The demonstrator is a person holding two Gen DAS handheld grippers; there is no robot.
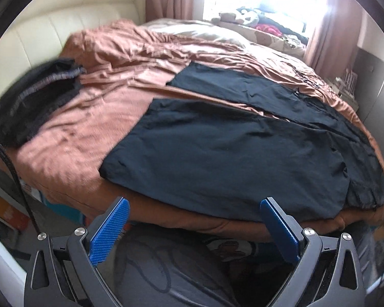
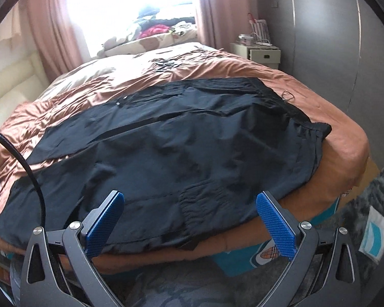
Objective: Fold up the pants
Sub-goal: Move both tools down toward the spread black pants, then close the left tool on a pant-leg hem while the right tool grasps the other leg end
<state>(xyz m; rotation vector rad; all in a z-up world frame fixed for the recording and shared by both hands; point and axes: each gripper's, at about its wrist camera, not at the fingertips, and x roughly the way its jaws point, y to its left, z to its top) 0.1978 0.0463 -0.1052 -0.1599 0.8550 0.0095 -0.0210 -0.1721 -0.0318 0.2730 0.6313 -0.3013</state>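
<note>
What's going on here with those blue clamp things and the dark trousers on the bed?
A person holds a two-finger gripper in each hand, about to fold a pair of dark pants spread flat on a bed's brown cover. Both the left gripper and the right gripper hang open at the bed's near edge, holding nothing. The legs lie apart, not yet folded. A pile of dark clothes sits farther along the bed.
</note>
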